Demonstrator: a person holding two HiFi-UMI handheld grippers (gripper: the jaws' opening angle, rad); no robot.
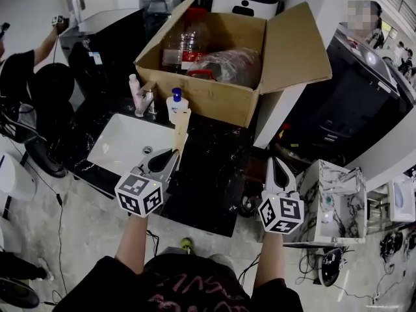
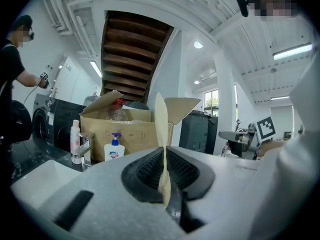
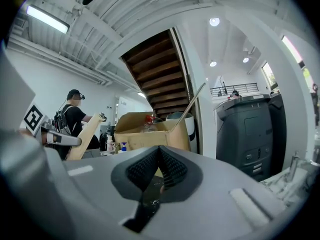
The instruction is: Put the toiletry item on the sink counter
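Pale wood shows between the left tongs: a flat wooden item is pinched by its lower end. It stands out past the tips, seen edge-on as a thin strip in the left gripper view. The item is held in the air above the black counter and touches nothing else.

Just left of these tongs lies the white sink. Ahead of their tips stands a soap pump bottle, close by the item's far end. Further left are a tap and a pink bottle. Behind all three sits an open cardboard box.

The right tongs hang well to the right of the left pair, by the counter's right edge. Their ribbed pads are pressed together with nothing between them.
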